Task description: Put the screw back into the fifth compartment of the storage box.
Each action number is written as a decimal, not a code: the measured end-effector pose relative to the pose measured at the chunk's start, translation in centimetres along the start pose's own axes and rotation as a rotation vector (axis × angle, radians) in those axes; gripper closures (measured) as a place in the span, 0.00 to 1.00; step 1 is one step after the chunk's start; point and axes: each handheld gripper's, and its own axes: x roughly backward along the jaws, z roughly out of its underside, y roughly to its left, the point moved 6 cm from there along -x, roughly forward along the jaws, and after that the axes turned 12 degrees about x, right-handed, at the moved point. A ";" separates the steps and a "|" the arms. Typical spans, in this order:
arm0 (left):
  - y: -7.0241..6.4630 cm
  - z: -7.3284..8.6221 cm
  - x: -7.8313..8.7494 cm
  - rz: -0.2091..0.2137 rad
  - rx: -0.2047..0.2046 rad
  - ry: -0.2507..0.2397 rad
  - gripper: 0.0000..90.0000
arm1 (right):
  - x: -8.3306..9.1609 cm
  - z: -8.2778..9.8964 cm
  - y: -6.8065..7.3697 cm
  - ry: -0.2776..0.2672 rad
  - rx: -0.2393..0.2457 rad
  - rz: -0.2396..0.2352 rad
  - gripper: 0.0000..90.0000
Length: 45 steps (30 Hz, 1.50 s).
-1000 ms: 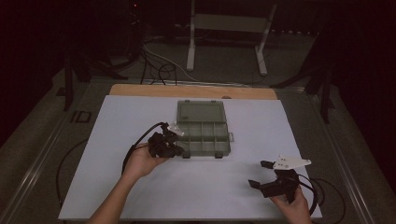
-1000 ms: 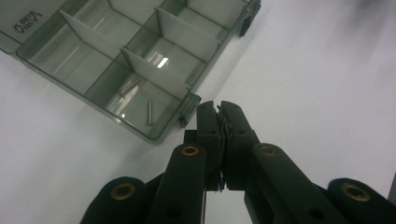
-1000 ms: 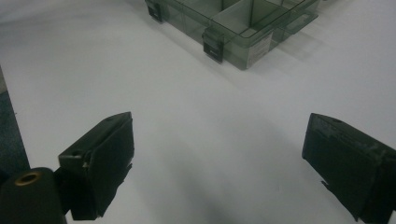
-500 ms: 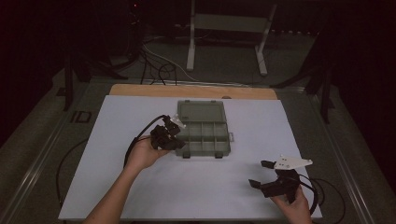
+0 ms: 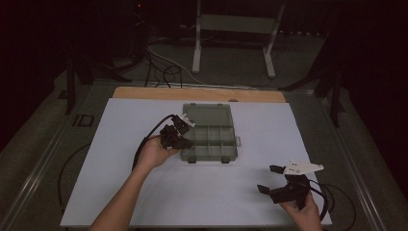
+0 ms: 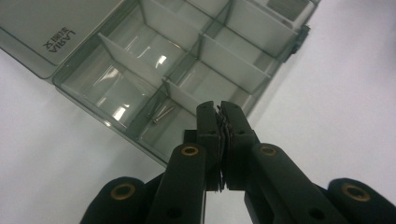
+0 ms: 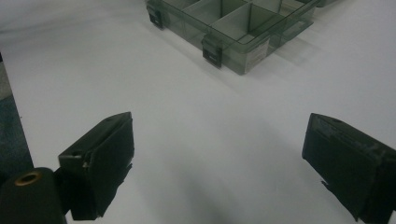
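Note:
A smoky-clear compartment box [image 5: 207, 116] lies open at the middle of the white sheet, its lid laid flat toward the far side. My left gripper [image 5: 183, 136] hovers at the box's near left corner. Its jaws are shut, with the tips [image 6: 218, 108] over a corner compartment of the box [image 6: 229, 53]. Two small screws [image 6: 159, 113] lie in the compartment beside them. My right gripper [image 5: 271, 179] rests near the sheet's front right corner. Those jaws stand wide open [image 7: 215, 154] over bare sheet, pointing toward the box [image 7: 243, 28].
The white sheet [image 5: 231, 197] covers most of the table, with a wooden strip [image 5: 144, 93] along its far edge. Behind the table are a metal stand [image 5: 197, 43] and loose cables [image 5: 166, 72] on a dark floor. Each gripper trails a cable.
My left hand has carried its shut gripper away from me and to the right, up to the box's left front corner. The right gripper has stayed in place.

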 end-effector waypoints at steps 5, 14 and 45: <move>0.6 -0.1 -0.5 -0.015 0.014 0.003 0.98 | 0.0 0.0 0.0 -0.004 -0.004 0.000 0.10; 1.4 0.0 -1.2 -0.033 0.030 0.018 0.98 | 0.0 0.0 -0.1 -0.001 -0.005 -0.003 0.10; 1.2 0.0 -1.8 -0.030 0.037 0.022 0.82 | -0.1 0.0 0.0 0.002 -0.006 -0.008 0.10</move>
